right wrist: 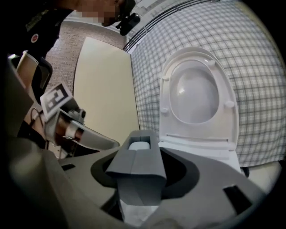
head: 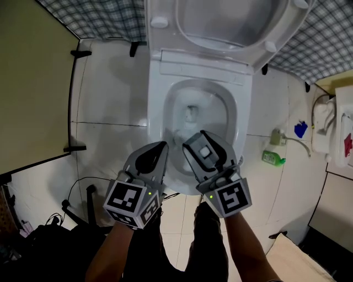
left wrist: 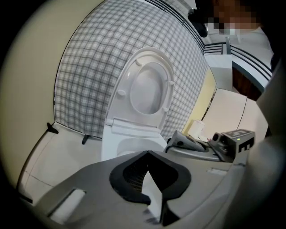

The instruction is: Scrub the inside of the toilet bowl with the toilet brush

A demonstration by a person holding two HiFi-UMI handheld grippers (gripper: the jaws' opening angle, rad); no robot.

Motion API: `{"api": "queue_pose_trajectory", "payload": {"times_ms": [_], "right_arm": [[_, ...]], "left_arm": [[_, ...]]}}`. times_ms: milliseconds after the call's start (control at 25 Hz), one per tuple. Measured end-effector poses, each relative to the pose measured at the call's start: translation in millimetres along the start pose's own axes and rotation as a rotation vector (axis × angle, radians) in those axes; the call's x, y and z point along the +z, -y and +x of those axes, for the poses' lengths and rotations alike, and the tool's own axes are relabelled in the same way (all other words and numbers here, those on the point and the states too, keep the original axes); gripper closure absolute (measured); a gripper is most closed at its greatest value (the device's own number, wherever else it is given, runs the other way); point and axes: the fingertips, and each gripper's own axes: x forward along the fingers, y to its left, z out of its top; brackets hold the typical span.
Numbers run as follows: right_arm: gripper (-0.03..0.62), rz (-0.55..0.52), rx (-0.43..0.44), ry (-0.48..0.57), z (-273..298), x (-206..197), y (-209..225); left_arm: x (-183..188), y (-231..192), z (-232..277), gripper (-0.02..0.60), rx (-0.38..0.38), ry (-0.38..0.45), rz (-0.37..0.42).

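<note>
Soft, even indoor light; both gripper views show fisheye bending, black corners and blurred foregrounds

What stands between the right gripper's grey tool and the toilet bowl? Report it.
Nothing visible does. The right gripper holds the grey tool by the open bowl; the lid is up; the green bottle stands aside.

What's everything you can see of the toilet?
The toilet is white, glossy, ceramic-looking, standing on the pale tiled floor. Its lid stands raised before the checked wall, with small round bumpers on it. The oval bowl is open, water apparently at the bottom. The left tool and the right tool, gripping a grey block, hang over its front rim; contact can't be told.
</note>
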Motion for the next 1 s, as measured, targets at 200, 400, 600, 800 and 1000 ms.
{"api": "queue_pose_trajectory", "payload": {"times_ms": [200,400,600,800,1000], "right_arm": [[0.373,-0.018,0.096,-0.027,-24.3,9.2,-45.3],[0.372,-0.034,0.032,-0.115,-17.2,-19.2,-28.2],[0.372,-0.028,-0.034,-0.105,5.0,-33.0,12.5],[0.372,-0.026,0.004,-0.070,-0.9,-16.6,8.7],[0.372,0.021,0.084,-0.088,-34.1,2.1,-21.2]], "left_arm": [[2.1,2.8,1.2,0.572,-0.004,0.002,-0.013],[0.0,2.8,0.3,0.572,-0.005,-0.003,-0.010],[-5.8,2.3,-3.0,0.572,-0.002,-0.011,-0.012],[-7.8,3.0,-4.8,0.572,-0.002,-0.014,-0.011],[-5.3,6.4,-4.0,0.572,-0.010,-0.013,-0.010]]}}
